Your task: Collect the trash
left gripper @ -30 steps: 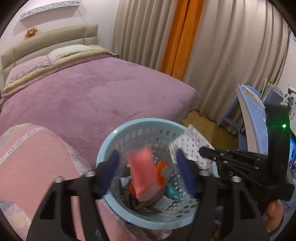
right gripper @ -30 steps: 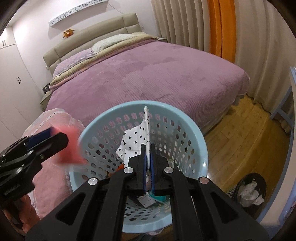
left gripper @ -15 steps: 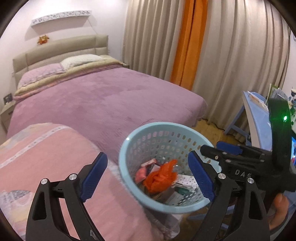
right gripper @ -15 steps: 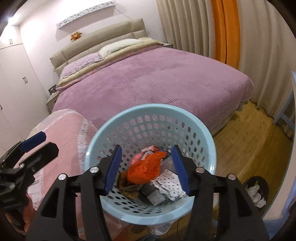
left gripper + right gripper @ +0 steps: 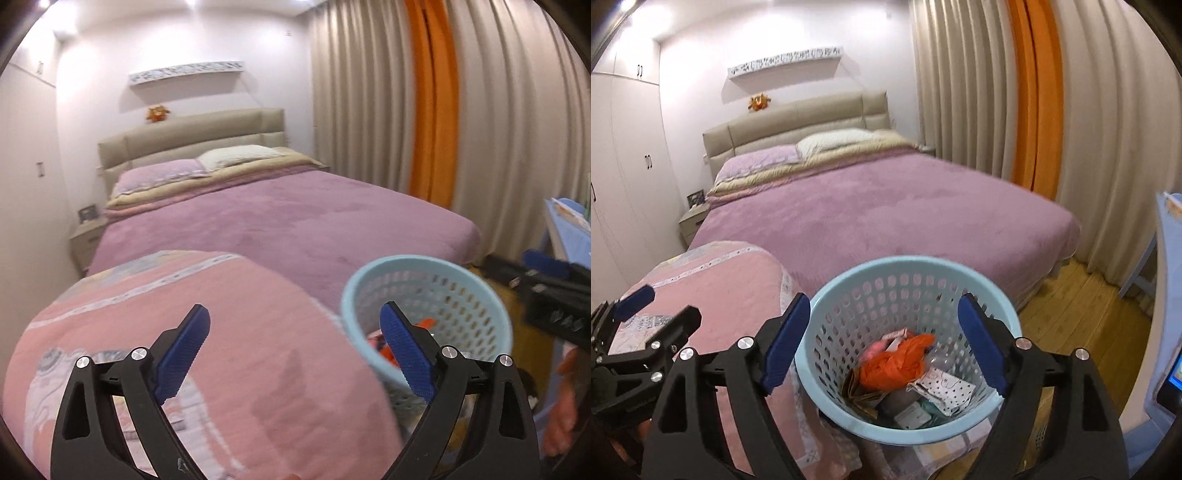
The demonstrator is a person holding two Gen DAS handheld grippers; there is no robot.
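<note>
My left gripper (image 5: 295, 345) and right gripper (image 5: 882, 332) are both opening, nothing between the fingers; the trash (image 5: 892, 365) (orange bag, papers) lies in the blue basket (image 5: 827, 398) near the bed (image 5: 886, 206).

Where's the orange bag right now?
In the right wrist view the orange bag lies in the blue basket beside the dotted paper, low and centre, just right of the pink quilt.

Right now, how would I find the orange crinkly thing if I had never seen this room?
Find the big purple bed, then the light blue holey basket standing near its foot, beside the pink quilt. Look inside: the orange crumpled bag lies on top of the pile. It is the only bright orange piece, next to a white paper with black dots.
</note>
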